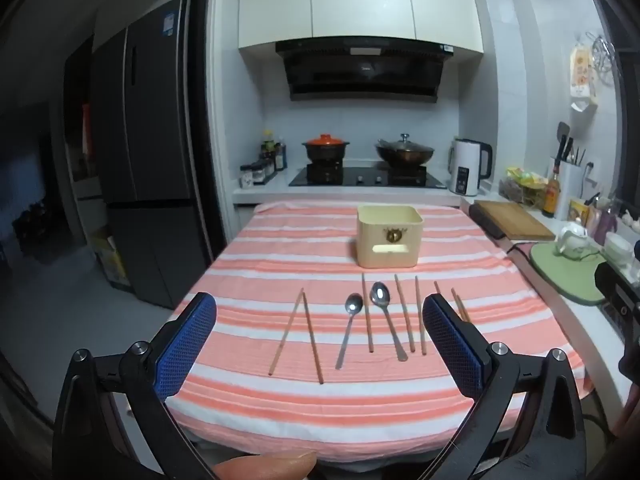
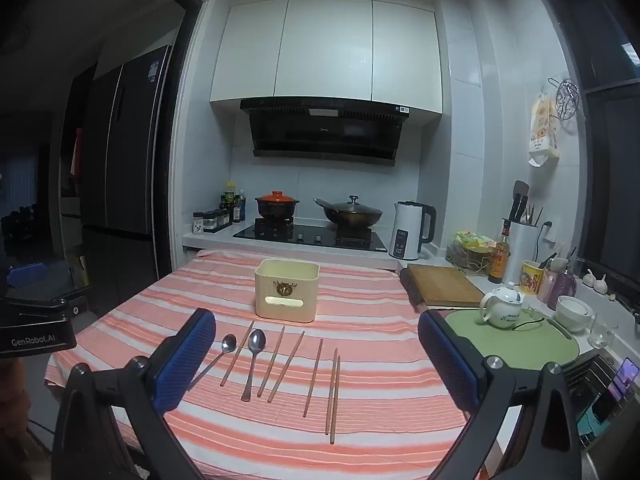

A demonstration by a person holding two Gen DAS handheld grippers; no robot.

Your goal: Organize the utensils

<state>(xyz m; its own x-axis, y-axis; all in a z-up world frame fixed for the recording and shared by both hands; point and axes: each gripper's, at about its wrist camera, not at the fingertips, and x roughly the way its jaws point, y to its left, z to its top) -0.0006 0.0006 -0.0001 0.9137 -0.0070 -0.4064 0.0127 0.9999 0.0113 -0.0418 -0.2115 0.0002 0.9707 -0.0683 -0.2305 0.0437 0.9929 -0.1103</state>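
On the pink-and-white striped tablecloth (image 1: 280,248) lie several wooden chopsticks and two metal spoons in a row. The small spoon (image 1: 347,332) (image 2: 219,353) lies left of the large spoon (image 1: 387,320) (image 2: 253,360). A crossed chopstick pair (image 1: 301,332) lies at the far left; another pair (image 2: 333,394) lies at the right end. Behind them stands a cream square holder (image 1: 389,236) (image 2: 287,290), open on top. My left gripper (image 1: 320,344) hovers open over the near table edge, nothing between its blue pads. My right gripper (image 2: 318,356) is open too, above the utensils.
A counter runs along the right with a wooden cutting board (image 2: 442,285), a white teapot (image 2: 502,306) on a green mat, bowls and a glass. Behind the table are the stove with two pots, and a white kettle (image 2: 408,230). A dark fridge (image 1: 144,152) stands left. A thumb (image 1: 268,466) shows below.
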